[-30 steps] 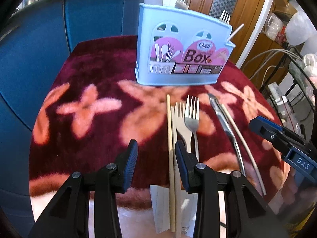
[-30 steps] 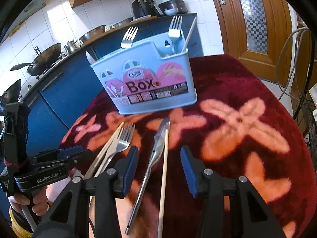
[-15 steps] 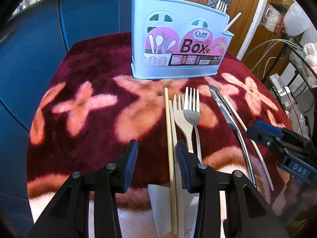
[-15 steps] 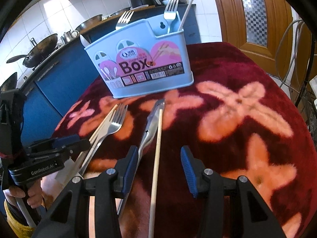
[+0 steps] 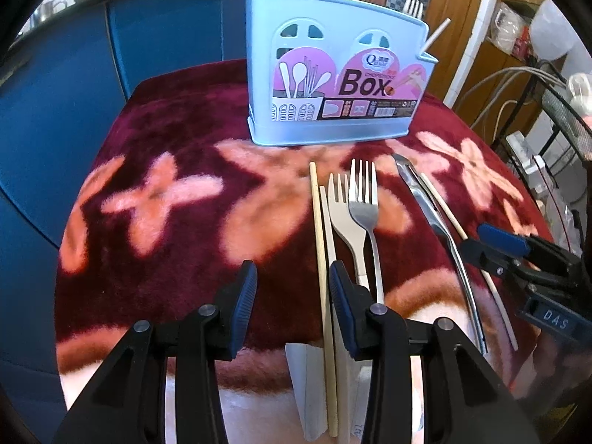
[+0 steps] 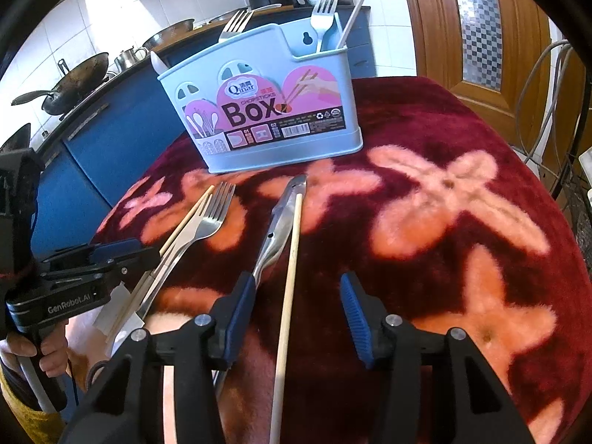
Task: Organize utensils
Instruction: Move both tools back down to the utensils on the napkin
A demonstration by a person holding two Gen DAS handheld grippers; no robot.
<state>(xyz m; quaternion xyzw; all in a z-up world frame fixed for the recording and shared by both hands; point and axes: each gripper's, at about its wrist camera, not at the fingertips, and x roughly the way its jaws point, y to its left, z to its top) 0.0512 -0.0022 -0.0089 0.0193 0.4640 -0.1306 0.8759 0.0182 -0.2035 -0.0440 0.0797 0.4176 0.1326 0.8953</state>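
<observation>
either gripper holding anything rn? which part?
Nothing held. Left gripper is open over bare cloth; right gripper is opening, a chopstick between its jaws, untouched.

blue utensil box (image 5: 333, 85) upright, holds forks | steel fork (image 5: 364, 207), chopsticks (image 5: 320, 244), tongs (image 5: 433, 222) flat before it

Deep maroon cloth (image 5: 192, 118) with pale pink flowers, a light-blue utensil box (image 5: 333, 85) with pink label, a silver fork (image 5: 364, 203), a cream fork (image 5: 342, 218), blue cabinets (image 5: 55, 111) behind.
</observation>
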